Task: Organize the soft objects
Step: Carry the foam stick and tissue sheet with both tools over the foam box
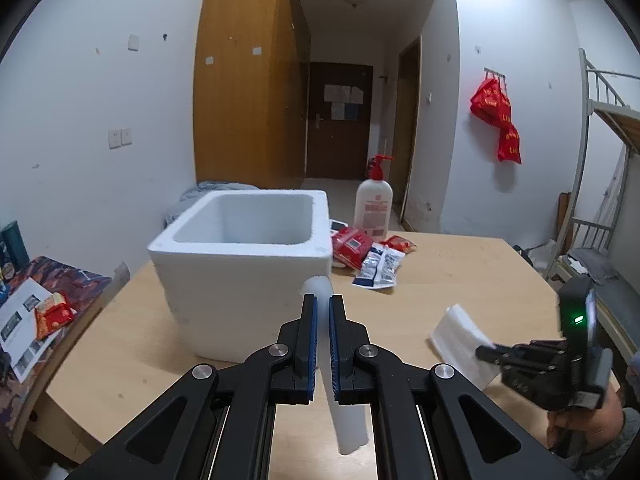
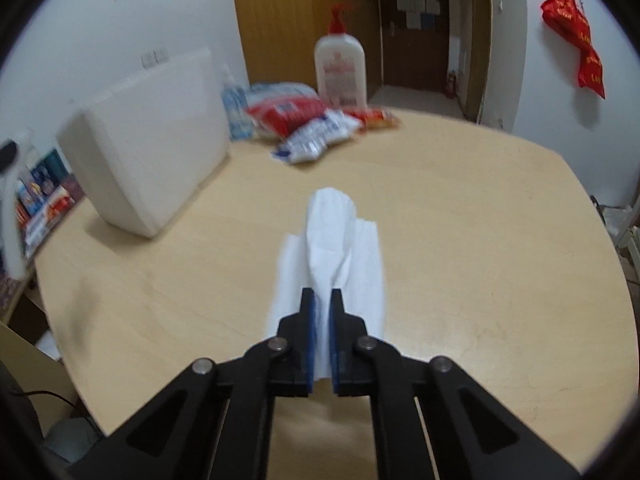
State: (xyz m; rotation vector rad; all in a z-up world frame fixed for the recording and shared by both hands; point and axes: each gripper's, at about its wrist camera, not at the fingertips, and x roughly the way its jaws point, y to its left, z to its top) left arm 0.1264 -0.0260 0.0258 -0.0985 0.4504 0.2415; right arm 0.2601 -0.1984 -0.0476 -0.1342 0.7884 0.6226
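On a pale wooden table point(image 1: 460, 272), a white foam box point(image 1: 244, 268) stood open at the top, its thick walls grainy and its inside hollow. The left gripper point(image 1: 323, 300) was clamped on a white tissue point(image 1: 348, 408), a thin, smooth strip that rose just above the black fingers point(image 1: 309, 336) with blue pads and hung down below them; it was held above the table, just in front of the box's near corner. The right gripper point(image 2: 321, 294) was closed on a second white tissue point(image 2: 340, 248), soft and creased, with a rolled fold along its middle and flat layers spreading to both sides over the table; from the left wrist camera this sheet point(image 1: 460, 340) appeared near the table's right edge, well apart from the box. Behind the box lay red snack packets point(image 1: 352, 246) and blue-and-white sachets point(image 1: 380, 266), touching one another, beside a white pump bottle point(image 1: 374, 204) with a red pump.
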